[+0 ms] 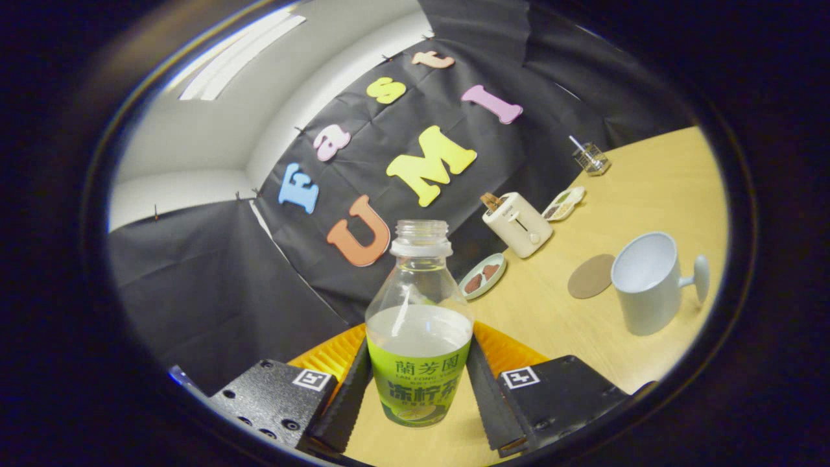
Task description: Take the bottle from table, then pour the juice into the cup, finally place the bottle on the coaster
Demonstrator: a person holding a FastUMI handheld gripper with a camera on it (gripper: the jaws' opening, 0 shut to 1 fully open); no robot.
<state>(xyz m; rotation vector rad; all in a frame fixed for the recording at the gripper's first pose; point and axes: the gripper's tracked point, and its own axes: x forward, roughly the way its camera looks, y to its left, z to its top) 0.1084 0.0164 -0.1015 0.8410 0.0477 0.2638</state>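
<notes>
An uncapped clear bottle [419,324] with a green label and pale juice stands between my fingers; both pads press its sides, so my gripper [419,389] is shut on it. The whole view is tilted, and the juice surface sits just above the label. Beyond the fingers to the right, a white cup [648,282] with a handle rests on the wooden table [661,188], its mouth facing me. A round brown coaster [591,275] lies flat just left of the cup.
A cream toaster [519,224] with toast stands farther back. A small plate [483,275] with brown pieces lies near it. A patterned dish [564,203] and a wire basket [591,159] sit by the wall. An orange ribbed object [512,347] lies behind the bottle.
</notes>
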